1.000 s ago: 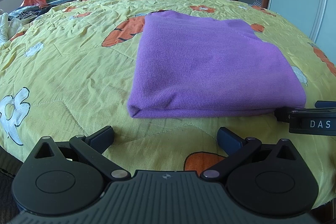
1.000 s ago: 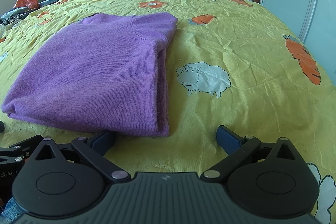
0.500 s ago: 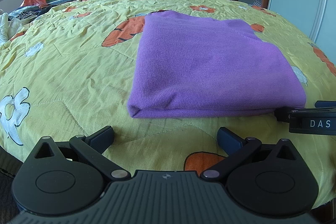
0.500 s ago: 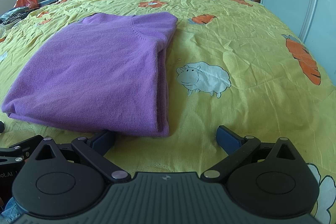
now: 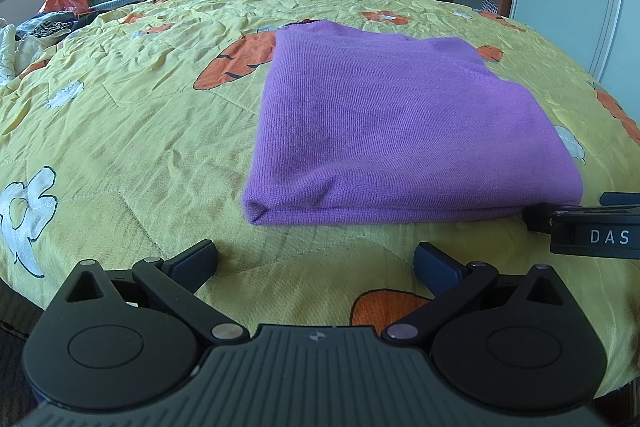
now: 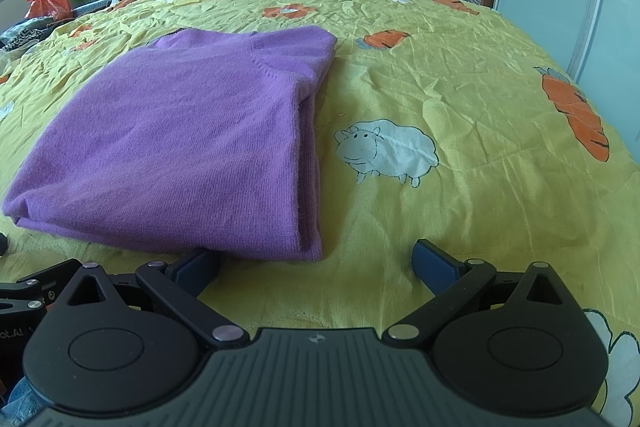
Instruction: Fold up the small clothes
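Nothing moved over last second: purple sweater point(image 5: 384, 131) lies folded on bed point(image 5: 132, 131), same spot. Left tool point(image 5: 316, 259) spread, empty, near fold edge; right tool point(image 6: 316, 259) spread, empty, at near right corner. Fold looks finished. Right view alone shows layered side edges; left view shows right tool beside corner.

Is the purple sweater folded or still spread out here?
Folded. The purple sweater lies as a compact rectangle on the yellow bedspread, with stacked layers showing along its right edge and a rounded fold facing the cameras.
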Demonstrator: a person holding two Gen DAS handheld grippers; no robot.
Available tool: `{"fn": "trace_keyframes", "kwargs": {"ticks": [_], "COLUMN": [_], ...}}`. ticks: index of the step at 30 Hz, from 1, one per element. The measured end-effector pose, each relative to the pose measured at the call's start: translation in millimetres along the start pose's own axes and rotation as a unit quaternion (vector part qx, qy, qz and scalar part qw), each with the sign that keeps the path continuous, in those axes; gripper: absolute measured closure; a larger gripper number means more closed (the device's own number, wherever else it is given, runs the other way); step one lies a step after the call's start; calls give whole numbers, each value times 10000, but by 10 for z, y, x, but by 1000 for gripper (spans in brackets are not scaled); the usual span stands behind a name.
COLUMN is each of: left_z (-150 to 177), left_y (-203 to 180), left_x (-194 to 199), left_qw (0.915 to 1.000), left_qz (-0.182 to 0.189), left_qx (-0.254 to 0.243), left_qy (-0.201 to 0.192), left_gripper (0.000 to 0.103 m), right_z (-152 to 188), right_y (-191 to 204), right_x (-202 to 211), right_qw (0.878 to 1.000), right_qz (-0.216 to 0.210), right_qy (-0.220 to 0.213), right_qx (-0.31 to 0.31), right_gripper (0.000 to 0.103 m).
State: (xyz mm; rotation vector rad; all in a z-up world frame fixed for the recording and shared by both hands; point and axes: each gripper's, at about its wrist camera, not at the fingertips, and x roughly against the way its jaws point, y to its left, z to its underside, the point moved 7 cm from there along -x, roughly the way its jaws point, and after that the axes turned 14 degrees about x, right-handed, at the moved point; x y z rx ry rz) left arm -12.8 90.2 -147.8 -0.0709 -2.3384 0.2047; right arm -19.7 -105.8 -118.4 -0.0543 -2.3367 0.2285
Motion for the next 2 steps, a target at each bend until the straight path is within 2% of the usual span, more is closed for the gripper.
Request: {"fn": "trace_keyframes", "kwargs": {"ticks": [2], "left_z": [2], "left_y": [-1], "left_x": [0], "left_qw": [10000], "left_qz": [-2], "left_qx": [1], "left_qy": [-4], "left_gripper": [0], "right_z": [2], "right_y": [4], "right_x": [3], "right_qw": [10000], "right_qz": [6], "right_qy": [-8], "right_qx": [10], "right_gripper": [0]}}
